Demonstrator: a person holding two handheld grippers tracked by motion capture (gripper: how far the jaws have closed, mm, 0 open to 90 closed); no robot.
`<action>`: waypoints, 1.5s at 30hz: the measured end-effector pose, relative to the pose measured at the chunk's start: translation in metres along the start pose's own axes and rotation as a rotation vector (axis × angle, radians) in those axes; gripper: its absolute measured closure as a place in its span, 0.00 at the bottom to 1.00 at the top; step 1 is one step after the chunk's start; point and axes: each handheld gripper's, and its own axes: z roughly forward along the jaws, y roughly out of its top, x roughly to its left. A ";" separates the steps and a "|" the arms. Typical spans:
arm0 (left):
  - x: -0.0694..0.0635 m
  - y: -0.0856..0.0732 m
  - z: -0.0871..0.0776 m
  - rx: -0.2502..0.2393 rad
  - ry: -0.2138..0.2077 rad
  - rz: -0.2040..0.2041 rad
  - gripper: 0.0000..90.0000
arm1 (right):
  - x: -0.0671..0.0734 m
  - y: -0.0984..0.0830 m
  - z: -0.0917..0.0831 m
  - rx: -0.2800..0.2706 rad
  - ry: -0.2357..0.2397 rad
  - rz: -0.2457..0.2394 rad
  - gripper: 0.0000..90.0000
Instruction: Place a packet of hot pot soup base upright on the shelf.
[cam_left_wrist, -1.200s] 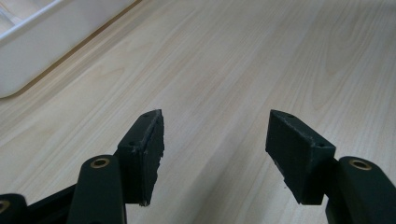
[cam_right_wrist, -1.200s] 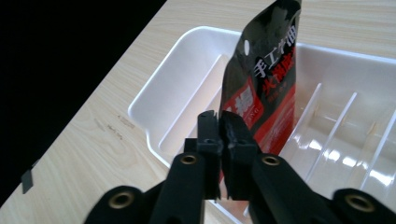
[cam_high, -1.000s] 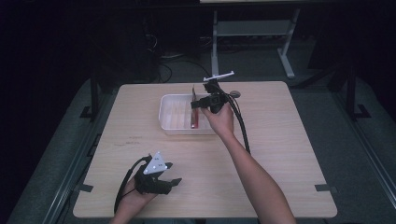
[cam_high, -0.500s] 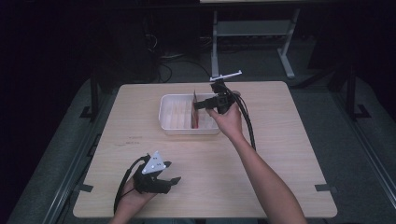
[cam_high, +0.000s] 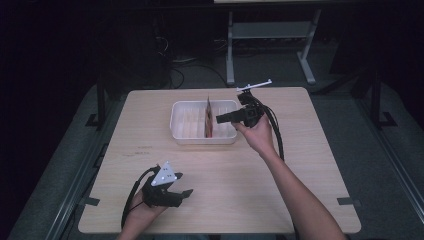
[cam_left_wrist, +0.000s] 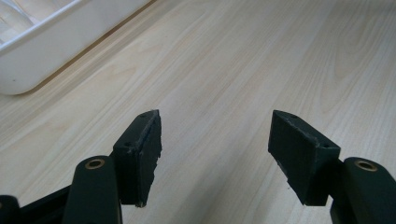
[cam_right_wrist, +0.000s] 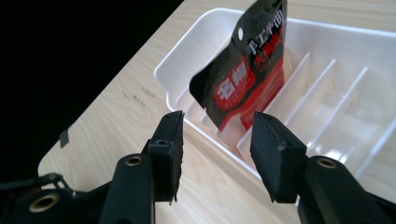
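A red and black snack packet (cam_high: 209, 116) (cam_right_wrist: 247, 70) stands upright in a slot of the white divided tray (cam_high: 180, 134) (cam_right_wrist: 177, 60) at the table's back middle. My right gripper (cam_high: 220, 119) (cam_right_wrist: 217, 140) hovers at the tray's right side and points left at the packet. Its jaws have just been opening and stand apart just short of the packet, holding nothing. My left gripper (cam_high: 184, 185) (cam_left_wrist: 215, 140) rests low over the table near the front left. It is open and empty, with bare wood between its jaws.
The wooden table (cam_high: 300, 165) has bare room on the right and in front of the tray. A corner of the tray (cam_left_wrist: 42, 51) lies far ahead of my left gripper. A grey metal stand (cam_high: 270, 35) is on the dark floor behind the table.
My right gripper let go of the packet and drew back to the right, off the tray's middle. The packet stays upright in its slot. The left gripper kept still.
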 end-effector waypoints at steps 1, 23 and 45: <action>0.000 0.000 0.000 0.000 0.000 -0.001 0.38 | -0.001 -0.001 -0.002 0.006 -0.003 -0.005 0.58; 0.002 0.000 -0.001 -0.009 0.008 -0.018 0.37 | -0.014 -0.025 -0.029 -0.015 0.034 -0.007 0.52; 0.004 -0.001 -0.002 -0.021 0.025 -0.041 0.33 | -0.032 -0.054 -0.062 -0.036 0.018 0.005 0.47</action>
